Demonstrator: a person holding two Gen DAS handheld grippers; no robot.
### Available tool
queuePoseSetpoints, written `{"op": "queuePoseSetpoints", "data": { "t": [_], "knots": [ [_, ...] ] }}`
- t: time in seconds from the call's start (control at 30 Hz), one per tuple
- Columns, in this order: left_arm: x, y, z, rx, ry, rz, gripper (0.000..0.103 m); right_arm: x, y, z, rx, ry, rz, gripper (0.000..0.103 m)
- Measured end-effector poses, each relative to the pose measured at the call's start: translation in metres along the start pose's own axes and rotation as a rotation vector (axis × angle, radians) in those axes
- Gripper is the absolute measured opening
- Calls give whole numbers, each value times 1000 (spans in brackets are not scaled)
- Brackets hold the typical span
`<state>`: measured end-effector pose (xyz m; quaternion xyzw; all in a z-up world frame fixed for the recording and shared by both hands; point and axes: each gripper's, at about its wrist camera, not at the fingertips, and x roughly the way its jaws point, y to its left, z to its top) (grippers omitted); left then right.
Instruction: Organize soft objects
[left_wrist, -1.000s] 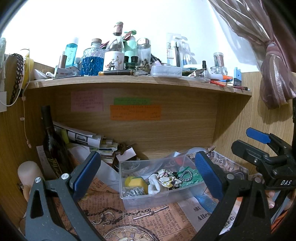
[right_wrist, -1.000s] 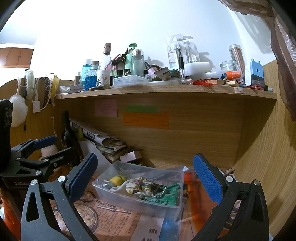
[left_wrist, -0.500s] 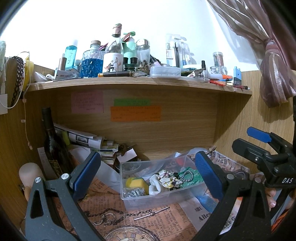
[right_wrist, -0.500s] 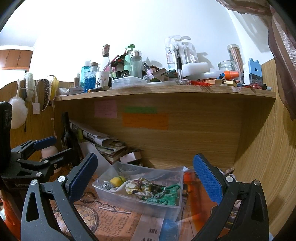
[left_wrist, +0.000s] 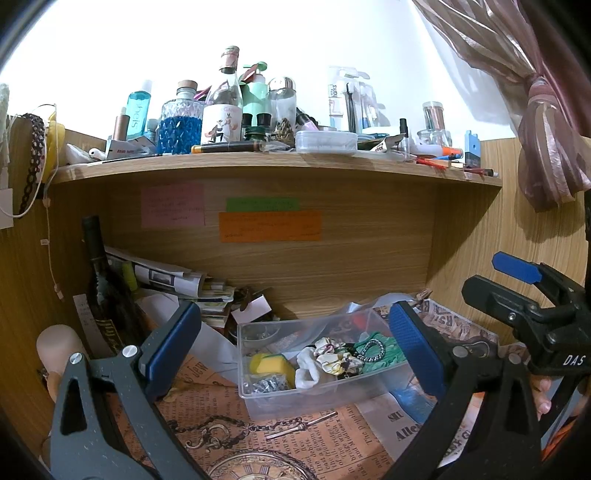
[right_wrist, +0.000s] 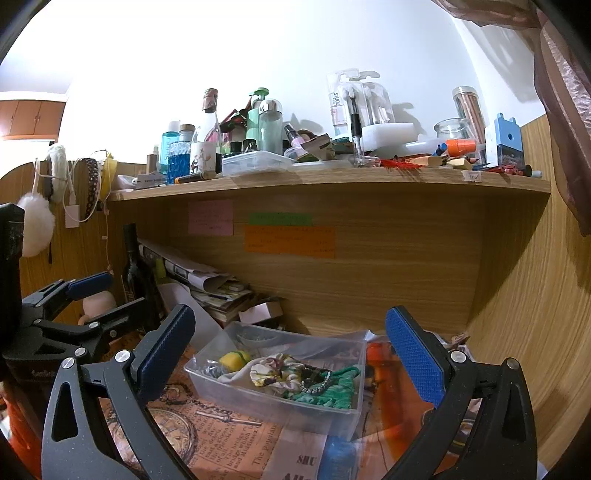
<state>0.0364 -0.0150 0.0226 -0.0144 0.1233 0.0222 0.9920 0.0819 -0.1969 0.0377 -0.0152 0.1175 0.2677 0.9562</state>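
Note:
A clear plastic bin (left_wrist: 317, 397) (right_wrist: 266, 404) stands on the newspaper-covered desk under a wooden shelf. It holds a yellow sponge (left_wrist: 269, 365) (right_wrist: 232, 358), a white sock (left_wrist: 306, 367), a patterned scrunchie (left_wrist: 332, 356) (right_wrist: 273, 371), a green scrunchie (left_wrist: 380, 354) (right_wrist: 332, 391) and a bead bracelet. My left gripper (left_wrist: 295, 343) is open and empty, held in front of the bin. My right gripper (right_wrist: 291, 343) is open and empty, also before the bin. Each gripper shows at the edge of the other's view.
A dark wine bottle (left_wrist: 103, 295) and stacked papers (left_wrist: 177, 284) stand at the back left. The upper shelf (left_wrist: 258, 162) is crowded with bottles and jars. A curtain (left_wrist: 543, 122) hangs at right. A chain with a key (left_wrist: 258, 428) lies on the newspaper.
Both views have shifted only slightly; the bin sits a touch lower in the left wrist view. Both grippers stay open and empty.

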Motion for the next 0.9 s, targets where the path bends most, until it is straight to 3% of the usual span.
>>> {"op": "queuePoseSetpoints", "data": {
  "t": [0.9],
  "knots": [
    [8,8,-5,-45,29,-15,103,13,2,-8,4,38,-1,103]
  ]
}}
